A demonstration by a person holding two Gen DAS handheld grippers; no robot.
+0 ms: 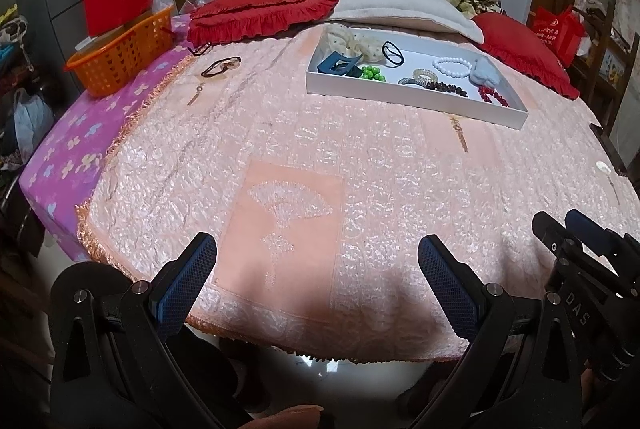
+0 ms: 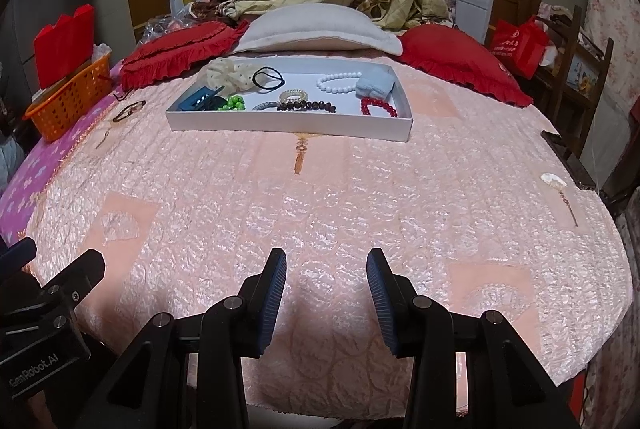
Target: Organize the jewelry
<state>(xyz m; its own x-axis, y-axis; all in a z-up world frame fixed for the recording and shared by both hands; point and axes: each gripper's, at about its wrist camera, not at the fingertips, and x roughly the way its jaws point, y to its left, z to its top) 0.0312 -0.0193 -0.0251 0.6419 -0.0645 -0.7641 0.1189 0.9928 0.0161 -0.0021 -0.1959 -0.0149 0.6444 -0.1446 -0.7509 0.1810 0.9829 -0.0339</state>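
- One bed [image 2: 320, 213] under a pink quilt fills both views; it carries everything below.
- One white tray [image 2: 280, 127] sits toward the pillows, well apart from both grippers.
- Three pillows at the head: two red [image 2: 460, 65], one cream [image 2: 316, 29]. One orange basket [image 1: 120, 57] at the left edge.
- Two grippers hover low over the near edge. Left gripper [image 1: 316, 277]: fingers spread wide, nothing between them. Right gripper [image 2: 326, 293]: fingers parted more narrowly, also empty.
- Tray contents, counted: one cream scrunchie [image 2: 224, 69], one blue claw clip [image 2: 198, 102], one black hair tie [image 2: 268, 77], one green bead piece [image 2: 234, 103], one white bead bracelet [image 2: 338, 82], one red bead bracelet [image 2: 378, 107], one dark bead bracelet [image 2: 310, 106], one clear coil tie [image 2: 294, 94], one pale blue piece [image 2: 374, 85].
- Loose on the quilt, four seen: a dark loop [image 1: 220, 66] with a black clip [image 1: 200, 49] beyond it at far left, a gold tassel earring [image 2: 300, 153] just before the tray, a shell earring [image 2: 554, 181] at far right.
- Step, as judged: between picks; most pieces trayed, loose ones remain.
- Next move, as judged: reach forward to the tassel earring, nearest the right gripper; it lies flat and thin on textured cloth, so a low, precise pinch is needed.
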